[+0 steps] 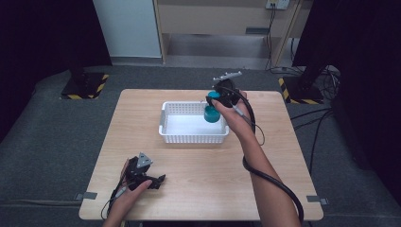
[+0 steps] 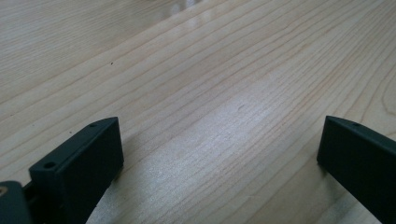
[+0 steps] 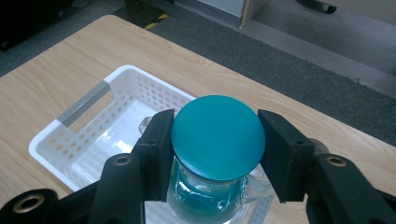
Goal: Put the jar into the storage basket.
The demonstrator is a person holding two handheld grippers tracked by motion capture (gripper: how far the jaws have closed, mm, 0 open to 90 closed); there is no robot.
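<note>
Overhead, showing a wooden table (image 1: 198, 189) with a white perforated basket (image 1: 189, 137) sitting a little past its middle. Showing the right gripper (image 1: 218, 100) hovering over the basket's 2 o'clock corner, with a teal-lidded jar (image 1: 213, 112) hanging from its jaws just inside that corner. Showing the left gripper (image 1: 150, 180) resting low on the table toward 7 o'clock, well apart from the basket, held in the left hand (image 1: 130, 191). Showing the right forearm (image 1: 265, 175) reaching in from 5 o'clock, a black cable (image 1: 279, 184) looping around it.

Along the left gripper (image 2: 219, 140), showing two black jaws standing wide apart, released, with bare wood grain (image 2: 210, 70) lying between and beyond them.

Along the right gripper (image 3: 215, 140), showing the jaws clenched on the round teal lid (image 3: 217, 136), one pad pressing at 9 o'clock and the other at 3 o'clock. Showing the clear jar body (image 3: 205, 200) below the lid, holding something teal; hard telling what. Showing the basket (image 3: 70, 140) spreading toward 9 o'clock, a grey strip (image 3: 83, 110) marking its near rim, the jar hanging over the basket's end. Showing grey carpet (image 3: 303, 60) beyond the table edge at 12 o'clock.
</note>
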